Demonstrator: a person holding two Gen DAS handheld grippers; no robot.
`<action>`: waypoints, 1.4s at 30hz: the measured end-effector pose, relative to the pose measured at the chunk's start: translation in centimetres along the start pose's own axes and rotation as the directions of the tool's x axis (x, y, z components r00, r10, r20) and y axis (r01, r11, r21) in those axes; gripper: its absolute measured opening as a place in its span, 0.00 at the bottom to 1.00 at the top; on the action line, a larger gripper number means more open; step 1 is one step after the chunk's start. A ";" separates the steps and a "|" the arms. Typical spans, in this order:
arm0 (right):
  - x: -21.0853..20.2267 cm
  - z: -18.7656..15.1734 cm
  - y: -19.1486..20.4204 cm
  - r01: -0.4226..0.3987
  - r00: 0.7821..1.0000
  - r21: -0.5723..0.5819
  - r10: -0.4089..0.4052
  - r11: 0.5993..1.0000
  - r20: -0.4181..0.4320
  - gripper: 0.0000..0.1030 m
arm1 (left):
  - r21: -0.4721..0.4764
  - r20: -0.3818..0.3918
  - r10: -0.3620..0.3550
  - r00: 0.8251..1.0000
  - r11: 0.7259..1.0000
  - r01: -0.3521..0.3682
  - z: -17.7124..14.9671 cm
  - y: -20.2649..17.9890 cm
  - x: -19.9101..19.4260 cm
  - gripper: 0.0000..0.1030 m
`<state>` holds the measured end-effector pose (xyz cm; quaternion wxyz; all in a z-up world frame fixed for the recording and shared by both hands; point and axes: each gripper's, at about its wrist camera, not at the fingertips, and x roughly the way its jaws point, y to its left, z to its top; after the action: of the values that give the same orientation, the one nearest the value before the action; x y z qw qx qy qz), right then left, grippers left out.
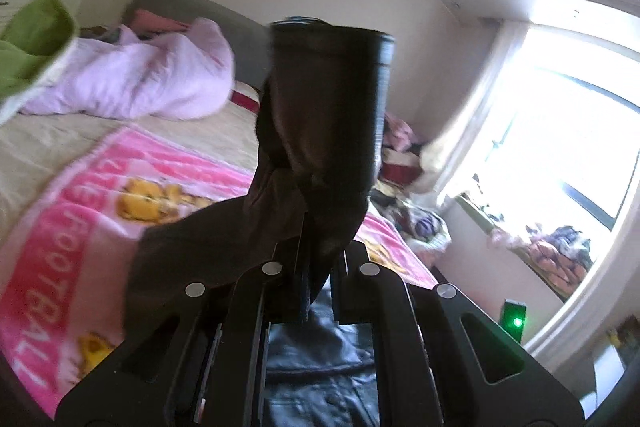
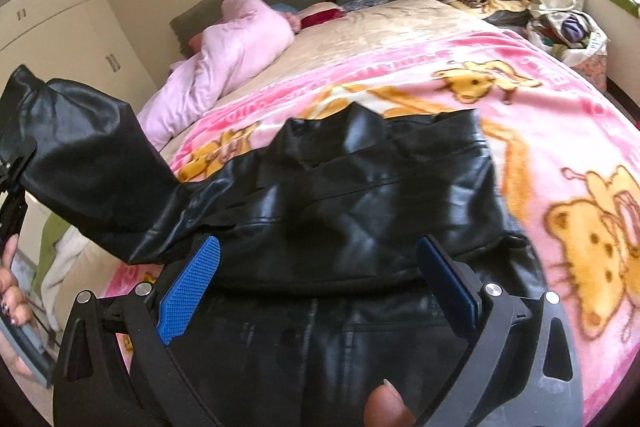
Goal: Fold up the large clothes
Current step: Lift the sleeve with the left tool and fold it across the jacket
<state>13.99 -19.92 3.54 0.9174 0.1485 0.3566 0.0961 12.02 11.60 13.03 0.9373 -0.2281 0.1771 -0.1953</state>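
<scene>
Lying on the pink cartoon blanket [image 2: 520, 107] that covers the bed, the black leather jacket [image 2: 360, 203] has its body heaped near the blanket's near edge, while one sleeve [image 2: 80, 155] rises off the blanket toward the left. The left gripper [image 1: 304, 267] is clamped on that sleeve near the cuff. The right gripper [image 2: 316, 291] hovers over the jacket's body, jaws wide, holding nothing. The leather looks heavy, slick and springy; I judge seams and hems the surest places to grip.

A glossy black jacket [image 2: 360, 195] lies across a pink blanket [image 2: 560, 115] printed with orange cartoon cats and white lettering. The pale lilac bedding [image 2: 240, 43] sits at upper left. The right gripper's fingers [image 2: 192, 283] carry blue textured pads.
</scene>
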 end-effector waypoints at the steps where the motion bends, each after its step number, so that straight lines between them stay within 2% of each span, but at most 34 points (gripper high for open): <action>1: -0.2 0.0 -0.4 0.011 1.000 0.003 -0.011 1.000 0.002 0.95 | 0.005 -0.020 -0.022 1.000 1.000 0.022 -0.3 -0.4 0.6 0.02; 6: -1.6 0.0 -3.1 0.070 0.997 0.030 -0.071 0.997 0.019 0.95 | 0.024 -0.093 -0.099 0.991 0.994 0.102 -2.2 -2.2 2.5 0.02; 15: -3.6 -0.7 -6.6 0.141 0.990 0.062 -0.142 0.988 0.019 0.95 | 0.068 -0.236 -0.114 0.965 0.989 0.133 -6.3 -4.4 6.9 0.02; 19: -4.0 -0.8 -8.0 0.138 0.990 0.096 -0.140 0.986 0.014 0.95 | 0.085 -0.289 -0.105 0.952 0.987 0.135 -8.1 -5.0 8.5 0.02; 22: -4.1 -0.9 -8.8 0.118 0.993 0.135 -0.121 0.984 0.012 0.95 | 0.097 -0.319 -0.094 0.943 0.987 0.131 -9.4 -5.3 9.5 0.02; 31: -3.8 -1.0 -9.7 0.060 0.998 0.201 -0.062 0.978 0.004 0.95 | 0.162 -0.438 -0.054 0.897 0.977 0.138 -13.8 -6.0 12.7 0.04; 39: -2.9 -1.2 -10.3 -0.048 0.998 0.281 0.056 0.958 -0.021 0.95 | 0.297 -0.512 0.059 0.857 0.948 0.112 -17.8 -7.4 13.9 0.07; 40: -2.7 -1.2 -10.2 -0.065 0.997 0.289 0.075 0.955 -0.026 0.91 | 0.307 -0.517 0.070 0.853 0.946 0.109 -18.0 -7.4 14.1 0.07; 41: -2.2 -1.3 -10.2 -0.096 0.993 0.303 0.112 0.948 -0.035 0.81 | 0.318 -0.524 0.082 0.848 0.942 0.105 -18.4 -7.4 14.2 0.08; 42: -1.8 -1.3 -10.2 -0.119 0.989 0.316 0.140 0.941 -0.046 0.78 | 0.330 -0.530 0.095 0.842 0.938 0.103 -18.8 -7.4 14.4 0.08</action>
<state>12.51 -29.71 0.35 0.8615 0.3113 0.3874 0.1034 14.36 -7.64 -2.40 0.8743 0.0039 0.3954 -0.2814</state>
